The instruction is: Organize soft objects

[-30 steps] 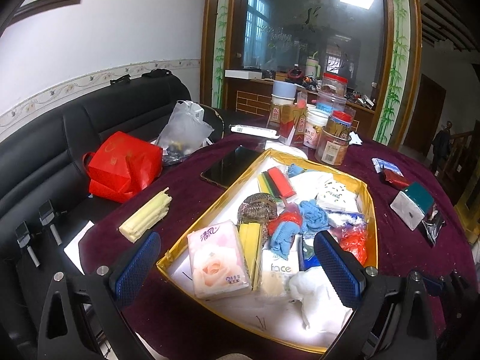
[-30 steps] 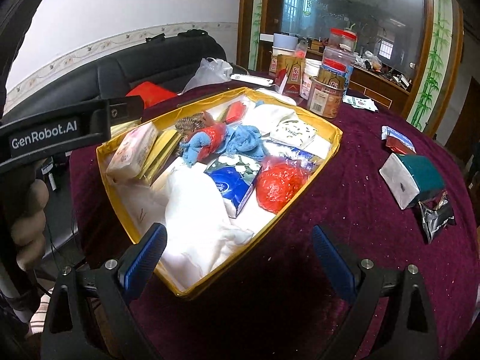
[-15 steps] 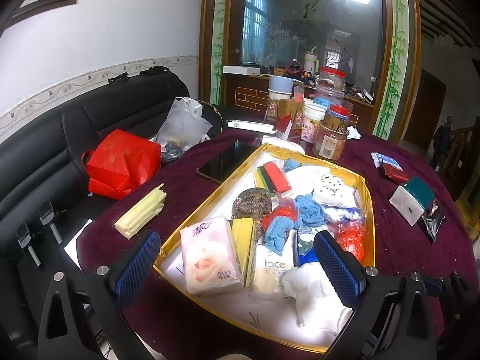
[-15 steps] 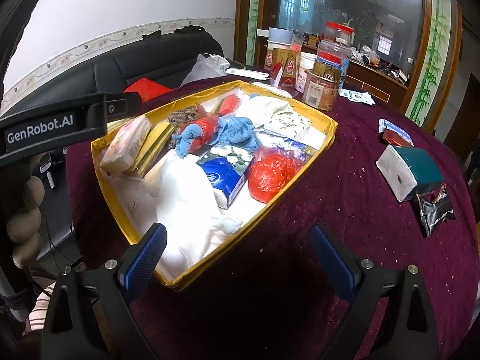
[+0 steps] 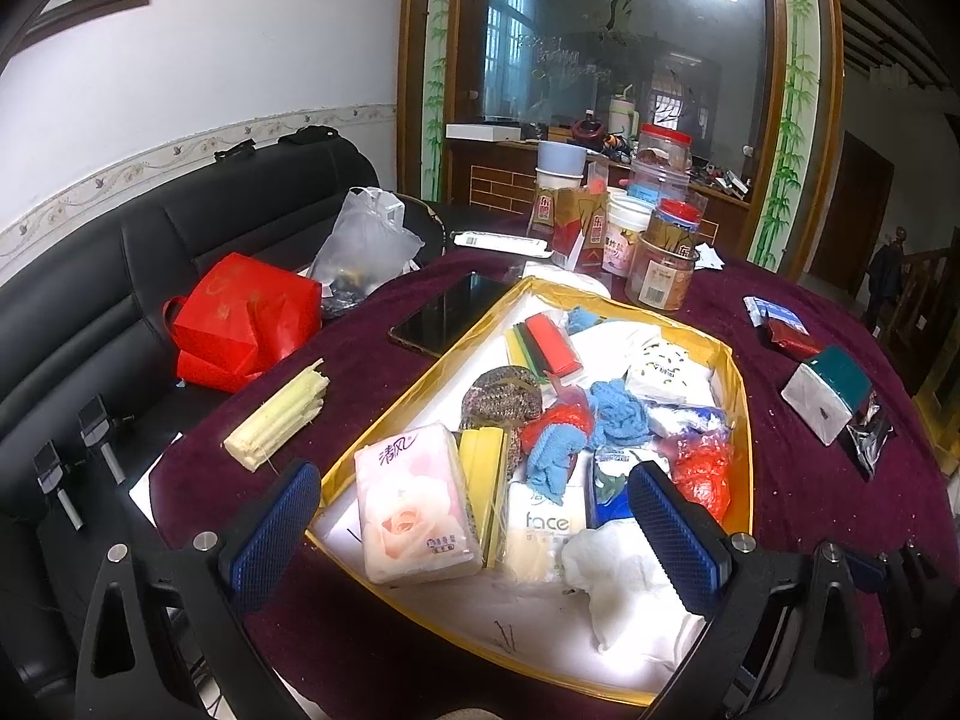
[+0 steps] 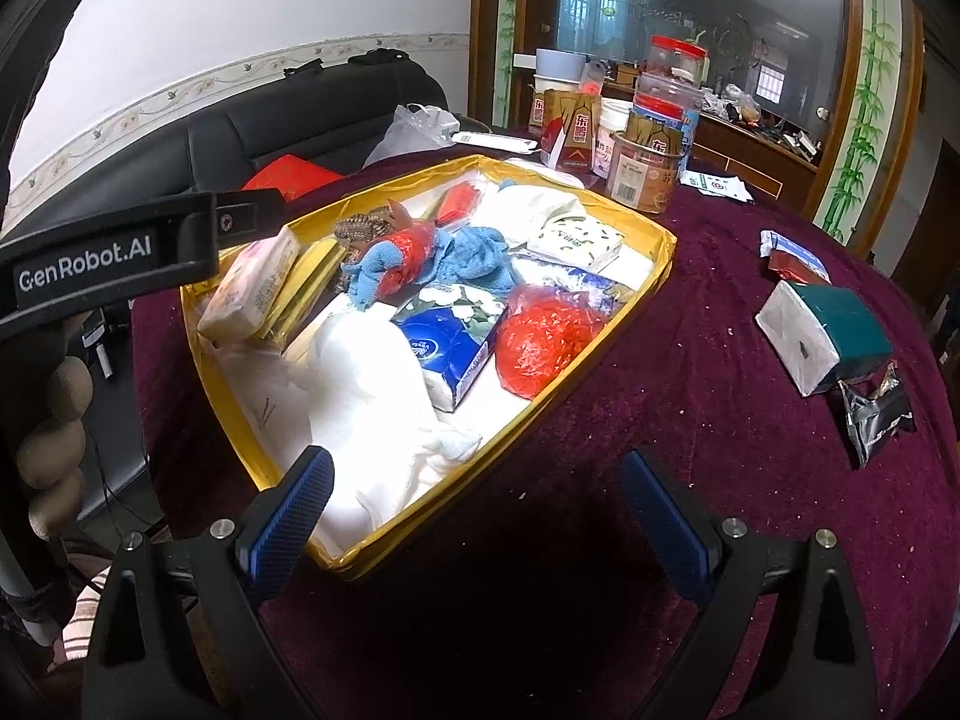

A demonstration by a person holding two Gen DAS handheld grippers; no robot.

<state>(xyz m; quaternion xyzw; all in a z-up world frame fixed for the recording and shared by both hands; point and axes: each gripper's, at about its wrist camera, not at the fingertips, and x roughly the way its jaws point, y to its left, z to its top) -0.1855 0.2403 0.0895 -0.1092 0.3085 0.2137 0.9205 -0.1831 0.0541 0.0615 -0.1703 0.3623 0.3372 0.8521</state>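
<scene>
Table: dark red cloth, fills the middle of both views.
Sofa: black, left of the frame. Only the left view shows the red bag whole, and the phone.
Yellow tray: middle of the frame, full of soft things.
White cloth: low in the tray, near both grippers.
Jars: upper middle, behind the tray.
Left gripper: wide open, over the pink tissue pack.
Right gripper: wide open, holds nothing, at the tray's near corner.
</scene>
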